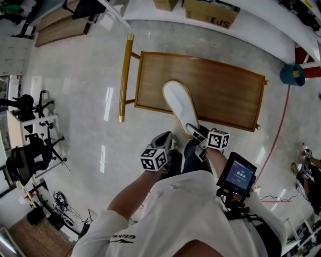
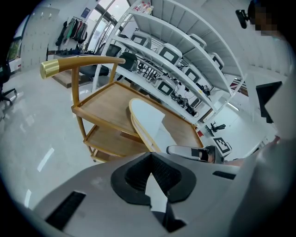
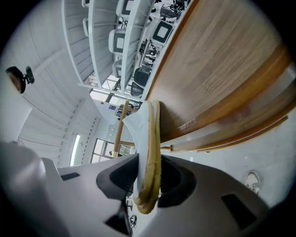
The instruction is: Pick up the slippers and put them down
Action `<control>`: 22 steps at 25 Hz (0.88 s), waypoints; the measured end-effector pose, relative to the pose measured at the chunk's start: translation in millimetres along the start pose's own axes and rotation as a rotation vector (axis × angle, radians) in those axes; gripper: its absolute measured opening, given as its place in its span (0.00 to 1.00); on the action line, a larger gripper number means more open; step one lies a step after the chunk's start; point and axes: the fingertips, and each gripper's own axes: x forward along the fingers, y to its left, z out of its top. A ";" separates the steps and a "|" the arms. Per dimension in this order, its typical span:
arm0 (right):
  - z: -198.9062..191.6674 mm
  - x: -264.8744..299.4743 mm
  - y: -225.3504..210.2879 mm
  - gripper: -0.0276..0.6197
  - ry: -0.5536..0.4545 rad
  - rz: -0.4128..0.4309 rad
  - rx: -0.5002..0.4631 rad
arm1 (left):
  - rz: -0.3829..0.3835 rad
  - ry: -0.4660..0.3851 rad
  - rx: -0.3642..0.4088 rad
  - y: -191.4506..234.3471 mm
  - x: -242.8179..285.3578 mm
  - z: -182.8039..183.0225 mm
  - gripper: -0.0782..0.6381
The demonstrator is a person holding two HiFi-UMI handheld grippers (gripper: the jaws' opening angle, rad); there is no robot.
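Clamping the heel end of a pair of white slippers, the right gripper has its jaws pressed in on both sides of the pair. The right gripper view shows the two tan soles squeezed together between the dark pads. The slippers lie lengthwise on the top tray of a wooden trolley. Their toes reach toward the middle of the tray and their heels stick out over its near rim, where the jaws meet them.

The left gripper sits just left of the right one, off the trolley's near edge and apart from the slippers. Its own view shows its jaws brought together at the tips with nothing between them.

From that side the slippers rise from the tray just beyond the closed jaws. The right gripper's marker cube shows to their right.

The trolley's gold-tipped handle runs along its left end, and a lower shelf is visible beneath the tray. The person wears a white shirt and stands over a pale, glossy floor. A small lit screen sits at their right side. White shelving lined with monitors fills the far wall, and cardboard boxes stand beyond the trolley.
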 end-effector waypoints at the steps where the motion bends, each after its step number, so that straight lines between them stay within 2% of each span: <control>1: 0.7 -0.2 0.1 0.21 -0.003 -0.002 -0.004 | 0.000 -0.001 0.000 0.1 0.1 0.1 0.11; 14: 6.0 -8.4 23.7 0.15 -0.057 -0.029 -0.073 | -0.022 -0.048 0.023 -6.0 -13.0 15.5 0.11; 22: 8.2 -15.9 61.2 0.15 -0.117 -0.022 -0.131 | -0.043 -0.104 0.031 -6.1 -28.9 35.7 0.11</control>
